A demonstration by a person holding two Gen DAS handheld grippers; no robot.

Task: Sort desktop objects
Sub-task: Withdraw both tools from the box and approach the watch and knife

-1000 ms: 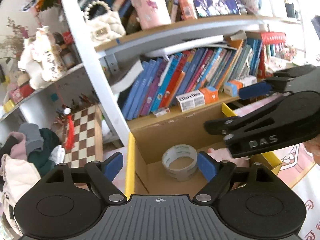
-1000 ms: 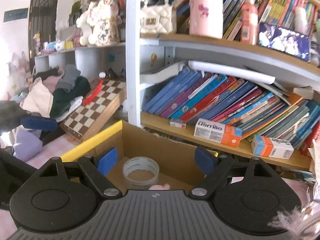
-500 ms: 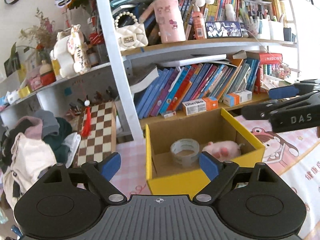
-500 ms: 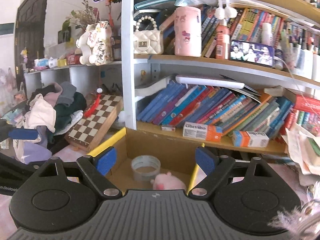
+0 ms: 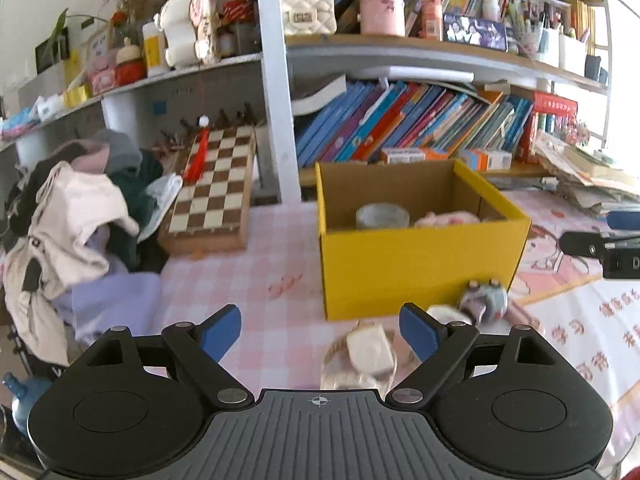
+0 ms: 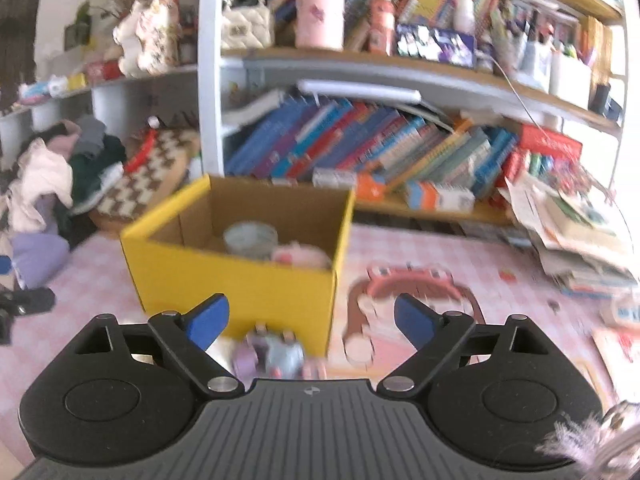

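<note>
Yellow cardboard box [image 5: 420, 264] already holds tape and plush; both grippers, fingers [image 5: 222, 330] apart and empty, right still widening, next need the small toy [image 6: 276, 354] before it.

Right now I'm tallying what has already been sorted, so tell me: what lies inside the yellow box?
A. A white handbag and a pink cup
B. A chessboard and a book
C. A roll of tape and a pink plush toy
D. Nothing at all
C: in the left wrist view the yellow box holds a roll of tape beside a pink plush toy; the right wrist view shows the same pair.
</note>
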